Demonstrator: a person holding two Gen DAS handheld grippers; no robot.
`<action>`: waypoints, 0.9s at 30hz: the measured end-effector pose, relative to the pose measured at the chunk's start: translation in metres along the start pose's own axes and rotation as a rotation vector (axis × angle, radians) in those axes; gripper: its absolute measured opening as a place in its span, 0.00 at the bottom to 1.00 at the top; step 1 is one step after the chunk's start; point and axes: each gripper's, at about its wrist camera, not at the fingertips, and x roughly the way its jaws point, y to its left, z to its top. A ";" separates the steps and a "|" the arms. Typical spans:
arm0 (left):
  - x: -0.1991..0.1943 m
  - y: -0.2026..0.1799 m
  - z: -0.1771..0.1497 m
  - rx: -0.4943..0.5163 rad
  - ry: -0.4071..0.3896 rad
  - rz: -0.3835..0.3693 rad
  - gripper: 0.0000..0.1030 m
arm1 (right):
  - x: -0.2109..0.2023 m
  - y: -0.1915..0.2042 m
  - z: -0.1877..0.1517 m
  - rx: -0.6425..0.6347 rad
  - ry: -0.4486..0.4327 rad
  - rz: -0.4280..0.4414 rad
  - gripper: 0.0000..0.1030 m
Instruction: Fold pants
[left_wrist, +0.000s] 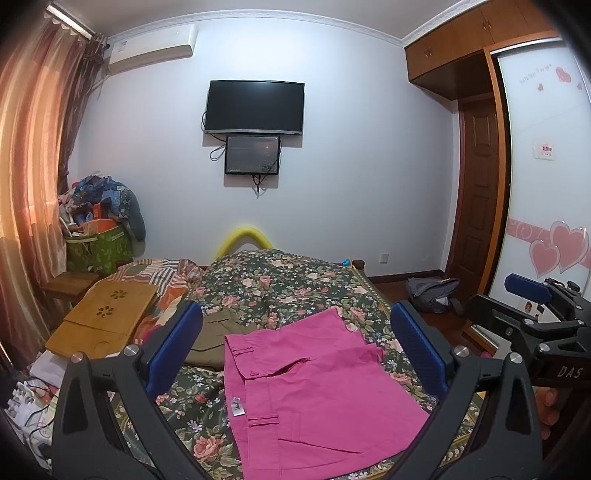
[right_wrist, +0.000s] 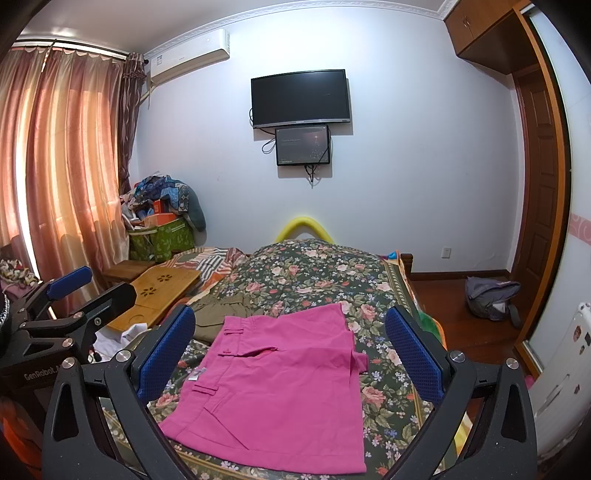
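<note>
Currently pink pants (left_wrist: 310, 384) folded flat, waistband leftward; both jaws wide, empty.

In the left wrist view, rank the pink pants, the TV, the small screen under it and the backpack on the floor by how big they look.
1. pink pants, though nearest the camera
2. TV
3. small screen and backpack look alike, so unranked

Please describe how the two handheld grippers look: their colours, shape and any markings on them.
Both look alike. The left gripper and the right gripper each have a black, angular frame with silver round bolts and two flat fingers faced with blue textured pads. Seen from the other camera, the right one's body reads "DAS" and the left one's reads "GenRobot" in pale letters. No cables show.
</note>
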 end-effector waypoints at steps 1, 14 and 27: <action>0.000 0.000 0.000 0.000 0.000 0.001 1.00 | 0.000 0.000 0.000 0.000 0.000 0.000 1.00; -0.001 -0.001 -0.002 0.009 -0.001 0.004 1.00 | 0.000 0.000 0.000 -0.001 0.000 0.000 0.99; -0.001 0.000 -0.002 0.009 0.005 0.001 1.00 | -0.002 0.001 0.001 0.000 0.000 0.000 0.99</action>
